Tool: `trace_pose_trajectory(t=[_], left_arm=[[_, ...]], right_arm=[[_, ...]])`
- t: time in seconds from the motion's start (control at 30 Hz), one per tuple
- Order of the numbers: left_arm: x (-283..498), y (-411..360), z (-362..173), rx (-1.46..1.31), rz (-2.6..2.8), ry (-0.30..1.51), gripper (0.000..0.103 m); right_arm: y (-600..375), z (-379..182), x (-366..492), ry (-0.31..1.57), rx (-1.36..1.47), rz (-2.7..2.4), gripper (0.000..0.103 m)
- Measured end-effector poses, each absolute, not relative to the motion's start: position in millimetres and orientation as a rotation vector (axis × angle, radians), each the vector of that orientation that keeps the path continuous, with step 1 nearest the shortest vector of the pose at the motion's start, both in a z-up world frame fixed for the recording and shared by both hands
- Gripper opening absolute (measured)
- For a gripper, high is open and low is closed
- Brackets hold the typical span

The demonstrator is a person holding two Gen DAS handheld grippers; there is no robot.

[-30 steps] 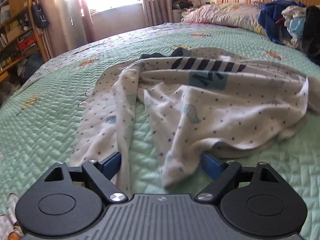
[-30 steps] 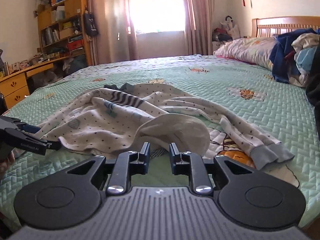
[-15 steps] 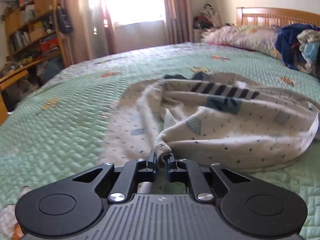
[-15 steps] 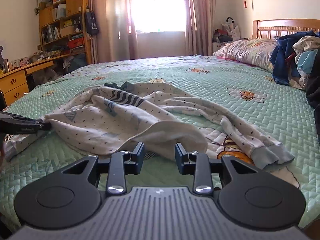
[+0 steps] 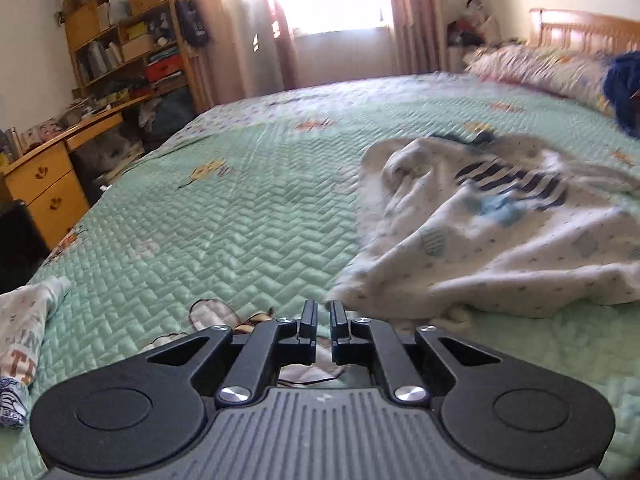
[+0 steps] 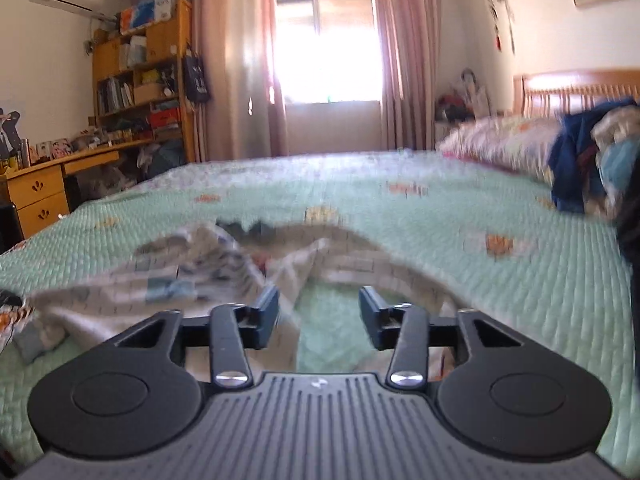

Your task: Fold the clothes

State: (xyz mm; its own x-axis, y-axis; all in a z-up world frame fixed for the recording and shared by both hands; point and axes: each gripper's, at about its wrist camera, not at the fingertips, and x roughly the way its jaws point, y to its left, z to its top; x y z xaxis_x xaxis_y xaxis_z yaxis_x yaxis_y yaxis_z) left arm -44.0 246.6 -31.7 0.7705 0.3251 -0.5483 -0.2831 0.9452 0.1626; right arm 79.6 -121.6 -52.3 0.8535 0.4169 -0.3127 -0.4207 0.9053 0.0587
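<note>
Left gripper [image 5: 323,316]: fingers nearly pressed together; whether a corner of cloth is pinched between them cannot be told through the blur. Right gripper [image 6: 319,312]: fingers spread, nothing between them, poised over the garment's near edge, likely for a fresh grip. Dotted white garment [image 5: 500,232]: rumpled, unfolded, on the green quilt [image 5: 240,220]. Containers: none seen.

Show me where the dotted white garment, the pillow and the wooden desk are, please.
dotted white garment [image 5: 500,248]: left wrist view, on its spread body.
pillow [image 6: 500,140]: right wrist view, on its patterned side.
wooden desk [image 5: 44,184]: left wrist view, on its drawer front.
</note>
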Motion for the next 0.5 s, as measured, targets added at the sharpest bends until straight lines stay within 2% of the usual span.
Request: trace_pose_trajectory(t=[0.03,0.2,0.3,0.4,0.5], left_arm=[[-44,243,-27,0.070,0.326,0.589,0.025],[-24,214,-9,-0.014,0.220,0.497,0.036],[-5,189,-13,-0.001,0.139,0.487,0.049],[10,169,-25,0.014,0.066,0.506,0.050],[21,160,-41,0.023,0.019,0.529,0.056]], right_arm=[[-113,-46,92,0.326,-0.046,0.470,0.061],[-52,-34,166,0.313,-0.270,0.595,0.061],[-16,-47,214,0.342,-0.381,0.650,0.060],[21,-59,262,0.372,-0.492,0.704,0.060],[58,-72,310,0.400,-0.604,0.757,0.060]])
